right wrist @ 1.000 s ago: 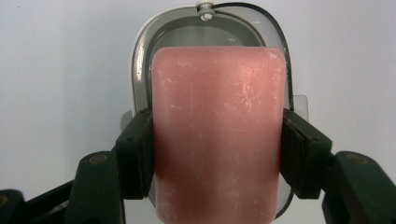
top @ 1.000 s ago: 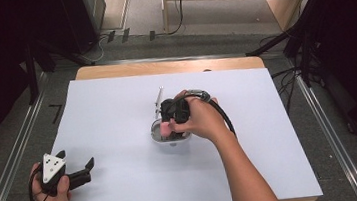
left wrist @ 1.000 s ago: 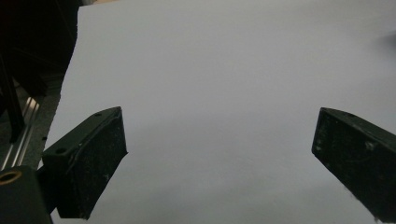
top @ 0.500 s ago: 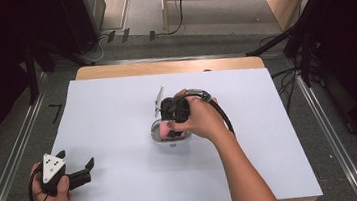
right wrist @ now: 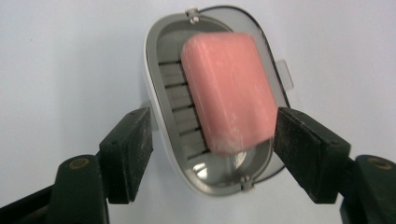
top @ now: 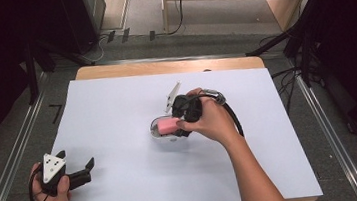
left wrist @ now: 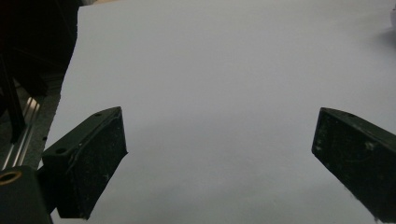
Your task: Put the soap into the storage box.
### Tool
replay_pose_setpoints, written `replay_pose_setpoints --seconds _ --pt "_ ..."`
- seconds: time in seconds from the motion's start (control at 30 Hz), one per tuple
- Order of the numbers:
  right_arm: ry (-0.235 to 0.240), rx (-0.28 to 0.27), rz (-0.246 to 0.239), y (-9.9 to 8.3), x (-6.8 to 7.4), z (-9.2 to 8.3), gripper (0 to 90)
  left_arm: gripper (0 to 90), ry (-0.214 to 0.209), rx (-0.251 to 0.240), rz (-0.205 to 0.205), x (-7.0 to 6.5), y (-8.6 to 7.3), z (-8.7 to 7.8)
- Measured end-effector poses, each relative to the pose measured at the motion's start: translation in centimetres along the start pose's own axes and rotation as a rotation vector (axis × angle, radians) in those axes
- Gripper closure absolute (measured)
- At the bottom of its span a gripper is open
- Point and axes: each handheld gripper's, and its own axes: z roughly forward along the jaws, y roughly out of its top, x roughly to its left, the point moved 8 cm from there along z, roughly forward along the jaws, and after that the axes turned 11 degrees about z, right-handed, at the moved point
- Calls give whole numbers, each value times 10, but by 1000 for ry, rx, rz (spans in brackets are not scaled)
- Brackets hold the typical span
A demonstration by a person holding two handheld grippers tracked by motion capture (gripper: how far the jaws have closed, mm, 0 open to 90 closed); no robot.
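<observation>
**Pink soap in an open case on the white bench**

A white sheet covers the bench (top: 125, 186), whose wooden edge shows at the far side, with dark floor and metal rails around it. Near the middle of the sheet lies a pink bar of soap (right wrist: 229, 88), resting tilted in an open oval soap case (right wrist: 161, 116) with a slatted grey inner tray; the bar leans toward one side of the case and overhangs its rim there. The right hand-held gripper (right wrist: 212, 149) is poised directly over the case, its jaws spread wide, one outside each long side of the case, neither one pressing the soap. The right hand (top: 211, 122) grips it from above, a black cable looping behind. Well apart, at the near left corner of the bench, the left hand-held gripper (left wrist: 219, 163) is held in the left hand (top: 50, 194), jaws wide apart over bare white sheet.
</observation>
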Motion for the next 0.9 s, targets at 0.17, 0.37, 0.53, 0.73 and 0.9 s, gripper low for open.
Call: replay_pose_setpoints --seconds 0.17,0.37,0.53,0.73,0.9 --pt "14 -9 76 -15 1 -4 266 37 1 2 2 0 0 0" --pt "21 -34 148 -29 3 -6 175 36 2 1 3 0 0 0" --pt "-24 -59 173 -41 1 -6 129 36 2 1 4 0 0 0" --pt "-58 -89 209 -55 0 -7 66 36 2 1 2 0 0 0" --pt "-87 -111 261 -69 -3 -9 13 36 3 2 3 0 0 0"
